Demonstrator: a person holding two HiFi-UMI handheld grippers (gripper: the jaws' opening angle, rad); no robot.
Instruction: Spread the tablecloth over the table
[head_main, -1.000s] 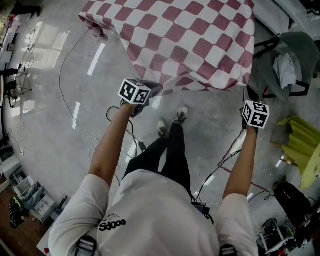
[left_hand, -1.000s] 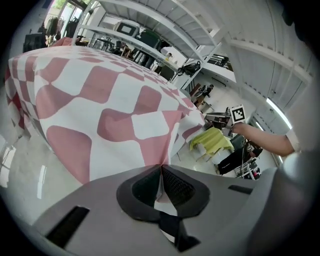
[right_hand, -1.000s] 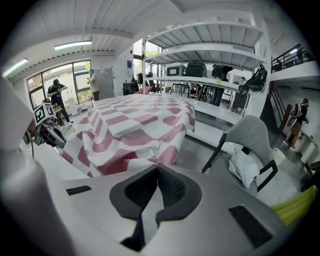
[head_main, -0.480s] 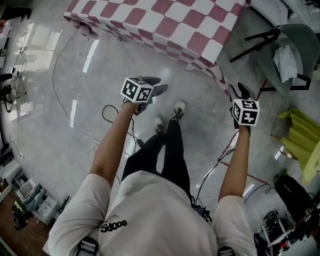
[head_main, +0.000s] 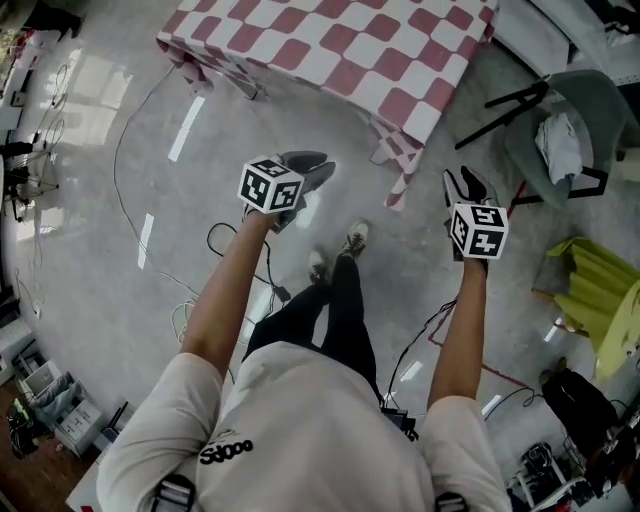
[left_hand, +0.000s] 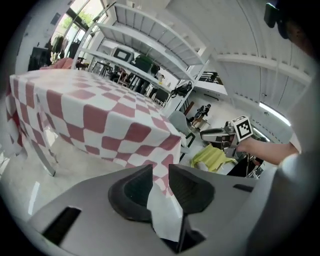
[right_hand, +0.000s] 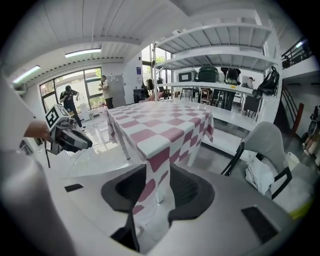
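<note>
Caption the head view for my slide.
Checked tablecloth drapes the table; left gripper and right gripper hang clear of it, jaws just opened, now easing partly closed.

Bright daylight, floor (head_main: 100, 72) glare, fisheye warp w/ dark corners

The tablecloth (head_main: 330, 40) covers the desk (left_hand: 44, 152) ahead; a chair (head_main: 565, 130) stands right of it, cables (head_main: 120, 150) lie on the floor (head_main: 90, 250) left.
</note>
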